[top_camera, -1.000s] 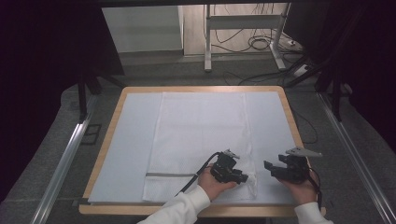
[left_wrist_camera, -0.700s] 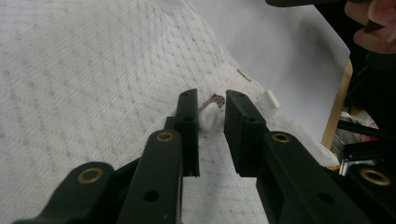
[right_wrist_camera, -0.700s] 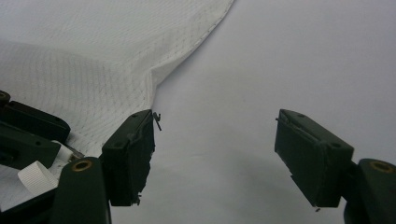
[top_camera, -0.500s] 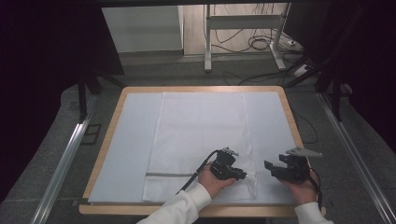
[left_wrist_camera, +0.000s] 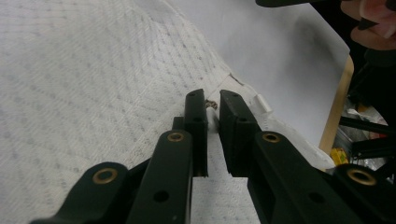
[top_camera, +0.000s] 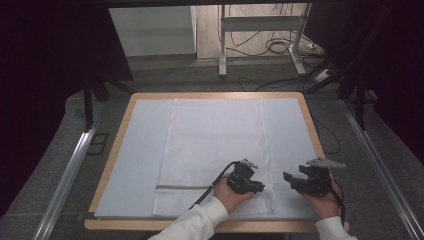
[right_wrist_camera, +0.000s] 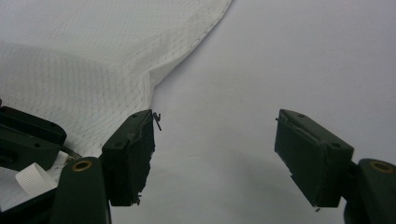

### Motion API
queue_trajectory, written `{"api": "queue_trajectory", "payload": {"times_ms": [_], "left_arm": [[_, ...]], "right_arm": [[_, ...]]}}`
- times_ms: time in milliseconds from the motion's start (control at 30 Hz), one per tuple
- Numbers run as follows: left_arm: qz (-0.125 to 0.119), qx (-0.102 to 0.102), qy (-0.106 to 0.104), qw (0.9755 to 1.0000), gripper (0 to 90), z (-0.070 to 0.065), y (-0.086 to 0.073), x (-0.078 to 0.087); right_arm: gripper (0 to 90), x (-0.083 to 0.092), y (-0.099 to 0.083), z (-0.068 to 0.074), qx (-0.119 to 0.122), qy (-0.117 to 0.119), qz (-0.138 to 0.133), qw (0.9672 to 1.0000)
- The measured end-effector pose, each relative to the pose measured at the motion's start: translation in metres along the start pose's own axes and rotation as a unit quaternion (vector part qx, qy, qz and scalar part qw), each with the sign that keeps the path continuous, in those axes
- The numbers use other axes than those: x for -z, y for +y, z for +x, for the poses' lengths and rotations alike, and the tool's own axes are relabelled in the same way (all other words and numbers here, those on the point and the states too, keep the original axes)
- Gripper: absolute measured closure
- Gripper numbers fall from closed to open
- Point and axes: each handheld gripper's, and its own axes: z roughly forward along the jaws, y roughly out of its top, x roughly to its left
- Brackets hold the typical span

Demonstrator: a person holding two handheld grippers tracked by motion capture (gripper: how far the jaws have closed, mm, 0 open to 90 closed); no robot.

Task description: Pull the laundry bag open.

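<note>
A white mesh bag (top_camera: 215,145) lies flat on a pale mat (top_camera: 145,150), with a grey zipper strip (top_camera: 182,187) across its near end. My left gripper (top_camera: 260,189) rests on the bag's near right corner. Its jaws have just been closing. In the left gripper view the left gripper (left_wrist_camera: 212,100) stands almost shut, with a small zipper pull (left_wrist_camera: 211,105) pinched between the pads. My right gripper (top_camera: 291,182) sits on the mat just right of the bag. In its own view the right gripper (right_wrist_camera: 215,119) is wide open over bare mat, beside the bag's edge (right_wrist_camera: 154,79).
The mat covers a wooden-rimmed table (top_camera: 115,150). A white ribbon tab (right_wrist_camera: 32,179) sticks out at the bag's corner by the left gripper. Metal rails (top_camera: 70,170) run along both sides of the table. Cables (top_camera: 280,47) and a stand lie on the floor beyond.
The left gripper's jaws have drawn together at the bag's near right corner. Both hands have kept their places, and the right gripper's jaws stay wide.
</note>
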Motion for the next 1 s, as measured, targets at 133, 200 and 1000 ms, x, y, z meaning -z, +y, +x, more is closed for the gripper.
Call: {"api": "queue_trajectory", "payload": {"times_ms": [133, 200, 1000], "left_arm": [[0.0, 0.003, -0.002, 1.0, 83.4, 0.0016, 0.0007, -0.0008], [0.0, 0.003, -0.003, 1.0, 82.2, 0.0025, 0.0009, -0.0014], [-0.006, 0.005, -0.008, 0.9999, 87.2, 0.0036, 0.0008, -0.0044]], "right_arm": [[28.3, -0.0003, 0.0, 0.0002, 0.0, 0.001, 0.001, 1.0], [28.3, -0.0003, -0.0001, 0.0001, 0.0, 0.0, 0.001, 1.0], [28.3, -0.0013, 0.0, 0.0033, 0.012, 0.009, 0.006, 0.9999]]}}
